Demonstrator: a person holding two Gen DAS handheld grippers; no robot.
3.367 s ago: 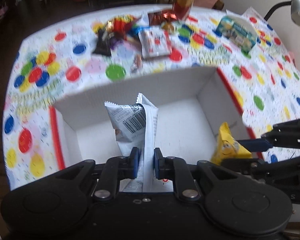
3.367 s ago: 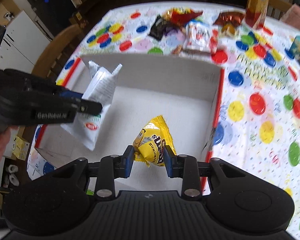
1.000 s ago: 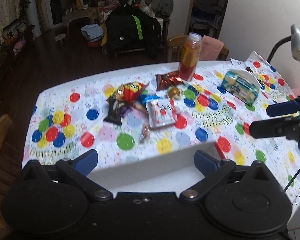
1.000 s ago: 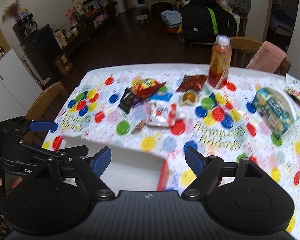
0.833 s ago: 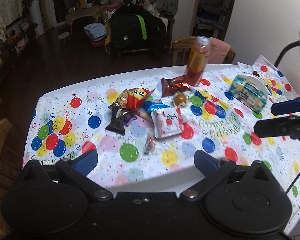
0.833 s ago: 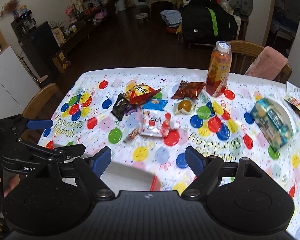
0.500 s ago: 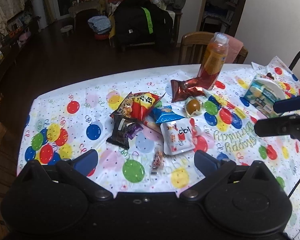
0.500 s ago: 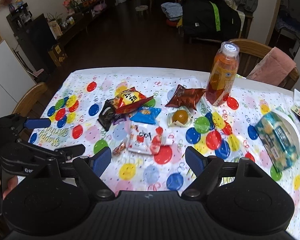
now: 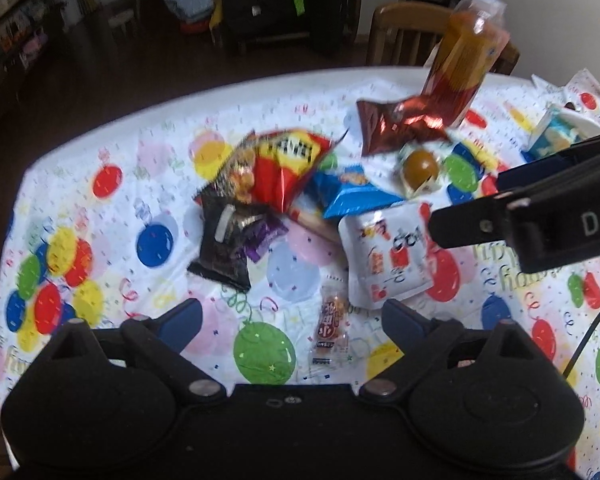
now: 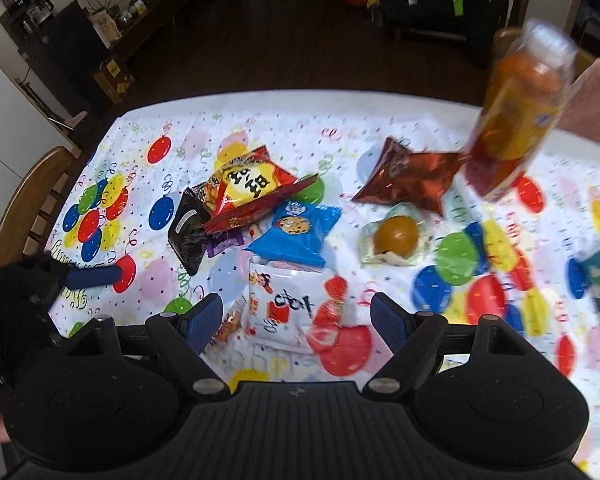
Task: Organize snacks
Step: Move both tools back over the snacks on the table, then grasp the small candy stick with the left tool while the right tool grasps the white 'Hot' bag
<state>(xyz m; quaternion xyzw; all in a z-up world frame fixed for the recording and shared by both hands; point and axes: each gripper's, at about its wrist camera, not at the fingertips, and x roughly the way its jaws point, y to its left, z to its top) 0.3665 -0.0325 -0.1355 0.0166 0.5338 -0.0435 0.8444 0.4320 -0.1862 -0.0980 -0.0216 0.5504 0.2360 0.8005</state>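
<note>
- Two grippers over a table with a balloon-print cloth, both empty.
- Left gripper: jaws spread wide, nothing between them; hovering above the near side of the snack pile, a small orange-red candy wrapper lying on the cloth between its blue pads.
- Right gripper: jaws likewise wide apart, holding nothing; poised over a white pouch with red print, which sits framed between its fingers.
- Same white pouch seen from the left wrist view, just beyond the candy wrapper, with the right gripper's dark finger reaching in from the right above it.
- Snacks loose in a cluster mid-table: red-and-yellow chip bag resting partly on a black packet, with a scrap of purple wrapper beside it.
- Blue cookie packet touching the far edge of the white pouch.
- Round brown treat in clear wrap lying to the right of the blue packet, apart from it.
- Shiny dark-red foil bag further back, its corner against an upright bottle of orange drink; bottle blurred.
- Blue-green package at the far right edge, partly hidden.
- Wooden chair behind the table.
</note>
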